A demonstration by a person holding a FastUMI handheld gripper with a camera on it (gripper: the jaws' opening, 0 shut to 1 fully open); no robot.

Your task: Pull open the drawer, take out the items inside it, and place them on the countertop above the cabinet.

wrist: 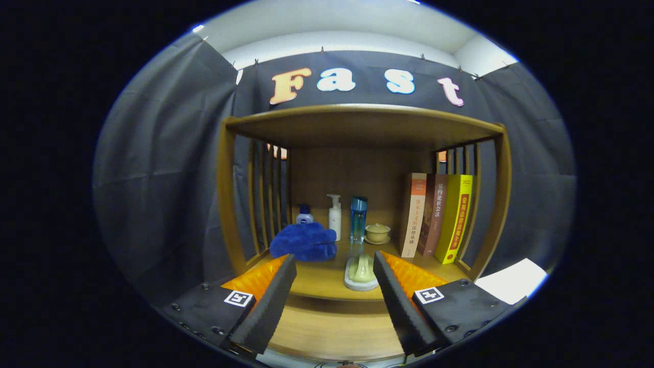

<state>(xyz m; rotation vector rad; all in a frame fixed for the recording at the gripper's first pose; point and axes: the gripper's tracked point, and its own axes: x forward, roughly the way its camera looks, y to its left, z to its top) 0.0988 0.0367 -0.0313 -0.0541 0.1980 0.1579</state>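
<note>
In the gripper view the claw [332, 301] hangs spread and empty above what seems the open drawer [332, 332], its inside blurred, while on the bench [327, 278] a folded blue towel [304, 242] and soap dish [361, 272] crowd the edge, risking knocks during placing.
</note>
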